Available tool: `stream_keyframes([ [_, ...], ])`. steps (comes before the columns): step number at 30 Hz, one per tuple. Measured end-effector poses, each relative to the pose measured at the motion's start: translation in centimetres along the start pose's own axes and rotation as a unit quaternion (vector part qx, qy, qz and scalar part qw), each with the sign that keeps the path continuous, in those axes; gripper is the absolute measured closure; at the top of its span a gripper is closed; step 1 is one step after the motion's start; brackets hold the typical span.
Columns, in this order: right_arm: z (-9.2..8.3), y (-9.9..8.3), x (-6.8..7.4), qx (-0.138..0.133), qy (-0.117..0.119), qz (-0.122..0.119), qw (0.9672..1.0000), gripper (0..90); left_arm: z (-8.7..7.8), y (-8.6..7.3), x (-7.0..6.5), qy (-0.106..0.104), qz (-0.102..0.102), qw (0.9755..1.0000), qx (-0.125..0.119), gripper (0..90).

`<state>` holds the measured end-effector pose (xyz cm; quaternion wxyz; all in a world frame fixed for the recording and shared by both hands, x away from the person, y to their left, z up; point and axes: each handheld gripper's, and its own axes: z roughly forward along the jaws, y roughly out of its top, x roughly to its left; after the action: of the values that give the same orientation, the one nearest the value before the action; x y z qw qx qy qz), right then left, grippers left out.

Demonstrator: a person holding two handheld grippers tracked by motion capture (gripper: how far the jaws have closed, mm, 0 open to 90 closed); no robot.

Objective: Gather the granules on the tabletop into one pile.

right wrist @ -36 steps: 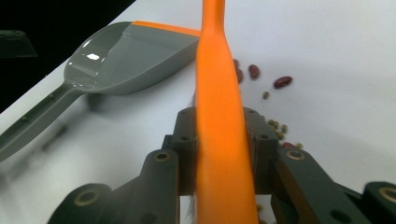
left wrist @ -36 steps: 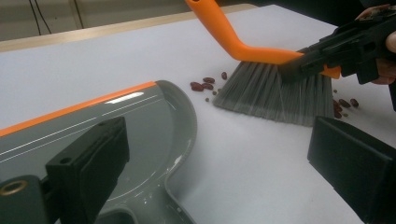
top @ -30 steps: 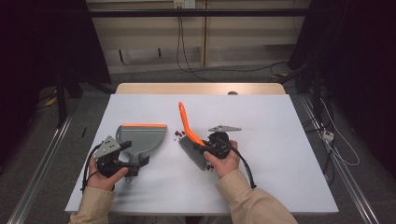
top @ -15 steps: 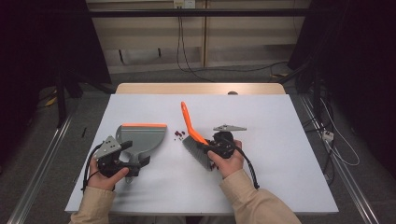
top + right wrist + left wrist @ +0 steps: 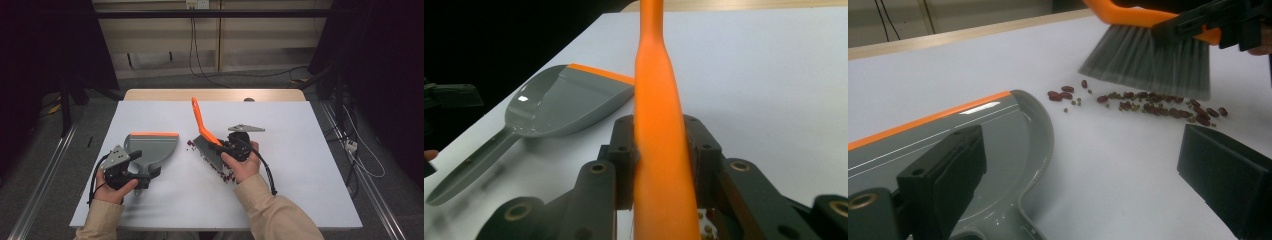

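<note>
- While the right gripper (image 5: 231, 148) stands clamped on the orange handle of the brush (image 5: 656, 125), its grey bristles (image 5: 1148, 62) sit just behind a line of red beans (image 5: 1158, 107) on the white table (image 5: 300, 190).
- Left gripper (image 5: 131, 175): its jaws stand wide in its own view, with the grey dustpan (image 5: 152, 147) partly between them; whether it grips the pan's handle I cannot tell.
- My read: sweeping is under way, with no beans in the pan yet.
- Next, the brush should drag the beans toward the pan's orange lip (image 5: 154, 134), which lies well apart; the pan may need sliding closer and holding flat.
</note>
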<state>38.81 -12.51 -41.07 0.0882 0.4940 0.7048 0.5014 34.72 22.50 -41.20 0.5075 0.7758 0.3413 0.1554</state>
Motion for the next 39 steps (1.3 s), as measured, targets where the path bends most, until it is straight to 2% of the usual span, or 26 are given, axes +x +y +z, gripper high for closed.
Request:
stream_keyframes([
  [7, 3.3, -0.2, 1.6, 0.01, 0.005, 0.0, 0.9999, 71.0, 0.1, 0.0, 0.1, -0.001, -0.001, 1.0, 0.0, 5.5],
  [9, 4.5, -0.3, 2.0, 0.013, 0.014, 0.004, 0.9998, 70.9, 0.2, -0.1, 0.1, -0.002, -0.001, 1.0, 0.003, 5.5],
  [12, 5.8, -0.6, 2.2, 0.026, 0.008, 0.009, 0.9996, 70.9, 0.3, -0.2, 0.1, -0.002, -0.001, 1.0, 0.005, 5.5],
  [14, 6.1, -0.7, 1.9, 0.029, -0.005, 0.015, 0.9994, 70.9, 0.2, -0.2, 0.1, -0.001, -0.002, 1.0, 0.002, 5.5],
  [16, 5.9, -0.7, 1.3, 0.033, -0.012, 0.023, 0.9991, 70.9, 0.0, -0.2, 0.1, 0.002, -0.002, 1.0, 0.001, 5.5],
  [21, 4.7, -0.7, 0.6, 0.033, -0.033, 0.008, 0.9989, 70.9, 0.0, -0.3, 0.2, 0.004, -0.002, 1.0, 0.004, 5.5],
  [26, 3.4, -1.4, -0.3, 0.023, -0.037, 0.024, 0.9987, 70.9, 0.1, -0.2, 0.1, 0.003, 0.0, 1.0, 0.004, 5.5],
  [30, 2.5, -1.6, -0.5, 0.021, -0.044, 0.025, 0.9985, 70.9, 0.2, -0.1, 0.0, 0.001, 0.003, 1.0, 0.004, 5.5],
  [32, 2.2, -1.7, -0.5, 0.021, -0.043, 0.025, 0.9985, 70.9, 0.2, -0.1, -0.1, 0.001, 0.004, 1.0, 0.004, 5.5],
  [34, 1.9, -1.7, -0.6, 0.021, -0.033, 0.035, 0.9986, 70.9, 0.3, -0.1, -0.1, -0.001, 0.006, 1.0, 0.005, 5.5],
  [39, 1.3, -1.2, -0.6, 0.003, -0.019, 0.044, 0.9989, 70.9, 0.5, -0.1, -0.2, -0.002, 0.006, 1.0, 0.007, 5.5],
])
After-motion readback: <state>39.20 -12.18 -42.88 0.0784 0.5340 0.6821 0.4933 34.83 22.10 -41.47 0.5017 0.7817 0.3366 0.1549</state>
